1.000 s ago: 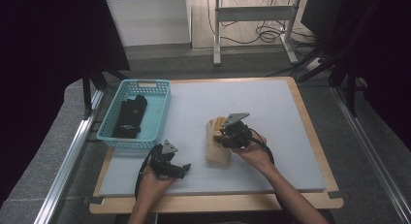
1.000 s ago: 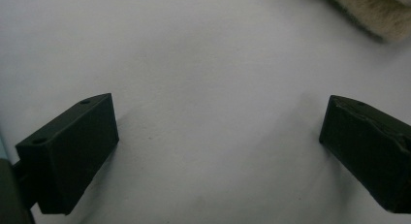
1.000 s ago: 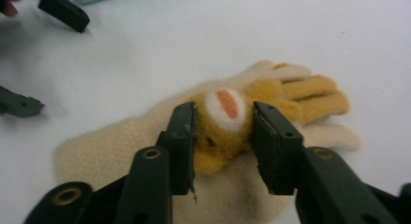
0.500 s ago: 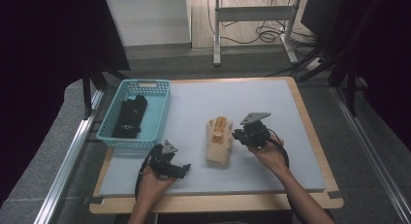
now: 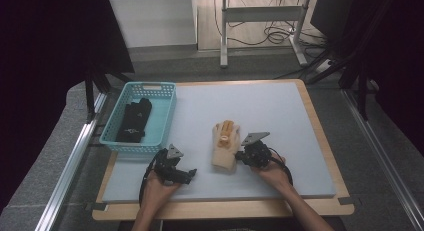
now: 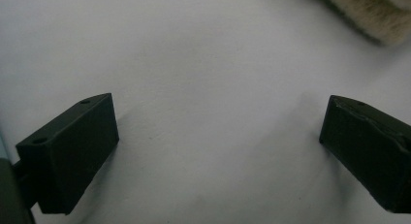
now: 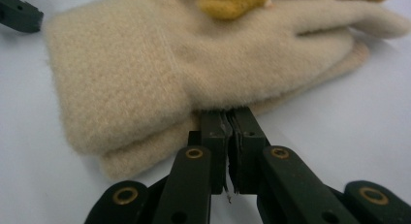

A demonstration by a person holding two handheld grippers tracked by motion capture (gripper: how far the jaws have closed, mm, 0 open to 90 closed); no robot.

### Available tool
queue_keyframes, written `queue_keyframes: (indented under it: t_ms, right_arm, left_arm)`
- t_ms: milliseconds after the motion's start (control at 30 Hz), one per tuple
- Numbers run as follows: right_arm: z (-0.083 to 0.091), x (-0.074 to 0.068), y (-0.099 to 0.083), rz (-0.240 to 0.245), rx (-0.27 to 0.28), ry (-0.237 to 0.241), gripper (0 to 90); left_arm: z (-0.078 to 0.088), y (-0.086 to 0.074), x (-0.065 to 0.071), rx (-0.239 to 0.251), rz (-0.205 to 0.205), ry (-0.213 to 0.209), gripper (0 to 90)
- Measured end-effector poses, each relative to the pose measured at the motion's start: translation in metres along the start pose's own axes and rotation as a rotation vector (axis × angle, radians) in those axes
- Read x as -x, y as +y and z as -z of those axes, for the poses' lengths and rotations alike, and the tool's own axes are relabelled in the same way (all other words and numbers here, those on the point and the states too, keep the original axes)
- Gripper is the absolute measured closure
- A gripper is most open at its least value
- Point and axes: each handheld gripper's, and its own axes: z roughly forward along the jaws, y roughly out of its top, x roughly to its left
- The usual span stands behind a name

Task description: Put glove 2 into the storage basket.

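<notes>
On the grey mat of the table, just right of centre near the front edge, a cream woolly glove is laid flat, with orange-yellow fingers at its far end. Against the glove's right edge the right gripper is pressed low to the mat, its jaws brought together; they have just been closing. Seen from the right gripper view, the two black jaws are shut tight with hardly a gap, their tips tucked under the fuzzy edge of the glove; whether any wool is pinched between them cannot be told.

Over at the front left, the left gripper is held just above the mat, well apart from the glove. Its jaws are spread wide in the left gripper view, with bare mat between them and a corner of the glove caught at the upper right.

A turquoise basket is set at the table's left edge, and a black glove is seen lying inside it.
</notes>
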Motion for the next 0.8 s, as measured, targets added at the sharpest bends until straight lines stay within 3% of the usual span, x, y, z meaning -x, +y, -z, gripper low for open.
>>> queue_keyframes:
  t_ms: [300, 467, 667, 800]
  right_arm:
    - [-0.021, -0.019, 0.017, 0.031, 0.016, 0.039, 82.8]
    - [-0.031, -0.03, 0.026, 0.065, 0.026, 0.034, 80.7]
    - [-0.018, -0.028, 0.023, 0.08, 0.033, 0.005, 71.5]
    - [-0.001, -0.018, 0.016, 0.068, 0.056, -0.034, 64.7]
  left_arm:
    - [0.006, -0.004, -0.006, -0.015, 0.018, 0.027, 0.0]
    - [0.009, -0.009, -0.011, -0.008, 0.028, 0.032, 0.0]
    - [0.009, -0.009, -0.012, -0.01, 0.034, 0.027, 0.0]
    - [0.009, -0.01, -0.012, -0.008, 0.034, 0.028, 0.0]
